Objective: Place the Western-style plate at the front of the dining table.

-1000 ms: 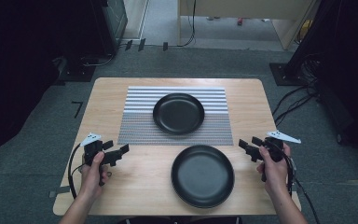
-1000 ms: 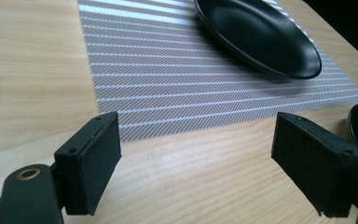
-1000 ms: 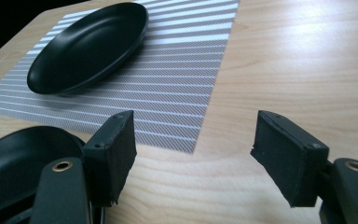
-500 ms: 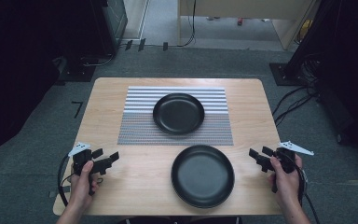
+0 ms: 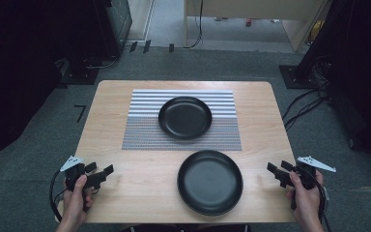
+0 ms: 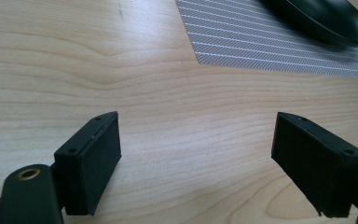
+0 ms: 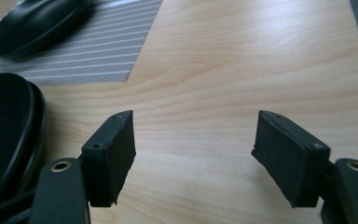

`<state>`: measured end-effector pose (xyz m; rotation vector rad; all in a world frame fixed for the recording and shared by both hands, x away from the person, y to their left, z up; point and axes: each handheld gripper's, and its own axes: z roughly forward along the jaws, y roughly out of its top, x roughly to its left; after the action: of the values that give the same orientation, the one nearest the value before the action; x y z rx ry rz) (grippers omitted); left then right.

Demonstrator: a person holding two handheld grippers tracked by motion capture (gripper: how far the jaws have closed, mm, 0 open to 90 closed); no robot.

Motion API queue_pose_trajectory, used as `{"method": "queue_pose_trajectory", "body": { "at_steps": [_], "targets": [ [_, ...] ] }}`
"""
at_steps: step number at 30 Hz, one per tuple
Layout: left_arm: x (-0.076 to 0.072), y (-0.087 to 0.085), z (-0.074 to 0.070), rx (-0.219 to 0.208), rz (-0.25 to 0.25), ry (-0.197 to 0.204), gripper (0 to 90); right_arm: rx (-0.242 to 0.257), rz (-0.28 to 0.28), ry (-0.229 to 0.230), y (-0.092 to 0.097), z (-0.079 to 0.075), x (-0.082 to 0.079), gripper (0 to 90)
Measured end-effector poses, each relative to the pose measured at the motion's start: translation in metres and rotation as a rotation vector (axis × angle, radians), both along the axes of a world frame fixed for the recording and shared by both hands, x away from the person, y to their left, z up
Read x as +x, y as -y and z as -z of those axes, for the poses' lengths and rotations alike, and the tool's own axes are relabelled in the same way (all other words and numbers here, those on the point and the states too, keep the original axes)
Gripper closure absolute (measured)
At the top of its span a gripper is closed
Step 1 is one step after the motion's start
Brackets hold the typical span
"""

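The left gripper [image 5: 101,170] at lower left and the right gripper [image 5: 274,169] at lower right both hover with jaws spread over the wooden table [image 5: 111,125]. One black plate [image 5: 209,182] sits at bottom centre between them, another plate [image 5: 185,117] on the striped mat [image 5: 145,121] mid-frame

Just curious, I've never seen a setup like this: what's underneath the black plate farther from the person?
The far plate sits on a striped grey placemat, which lies flat on the wooden table. The patch of mat directly beneath the plate is covered, so nothing there can be checked.
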<state>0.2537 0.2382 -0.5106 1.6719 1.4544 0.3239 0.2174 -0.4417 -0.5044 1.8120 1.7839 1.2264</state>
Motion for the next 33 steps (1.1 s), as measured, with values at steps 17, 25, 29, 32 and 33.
{"method": "queue_pose_trajectory", "body": {
  "at_steps": [17, 25, 29, 32, 33],
  "targets": [
    [-0.024, -0.023, 0.0, 0.12, -0.03, -0.027, 15.3, -0.029, 0.027, -0.036, 0.011, 0.014, -0.025, 28.8],
    [-0.03, -0.022, 0.002, 0.165, -0.04, -0.019, 14.6, -0.109, 0.028, -0.029, 0.005, 0.016, -0.03, 28.9],
    [-0.03, -0.015, 0.003, 0.232, -0.035, -0.011, 14.3, -0.222, 0.018, -0.021, -0.005, 0.018, -0.031, 27.2],
    [-0.031, -0.012, 0.004, 0.261, -0.044, 0.0, 14.3, -0.256, 0.012, -0.008, -0.01, 0.02, -0.031, 23.2],
    [-0.032, -0.011, 0.005, 0.277, -0.041, 0.003, 14.3, -0.262, 0.012, -0.009, -0.011, 0.02, -0.031, 23.0]
  ]
}}
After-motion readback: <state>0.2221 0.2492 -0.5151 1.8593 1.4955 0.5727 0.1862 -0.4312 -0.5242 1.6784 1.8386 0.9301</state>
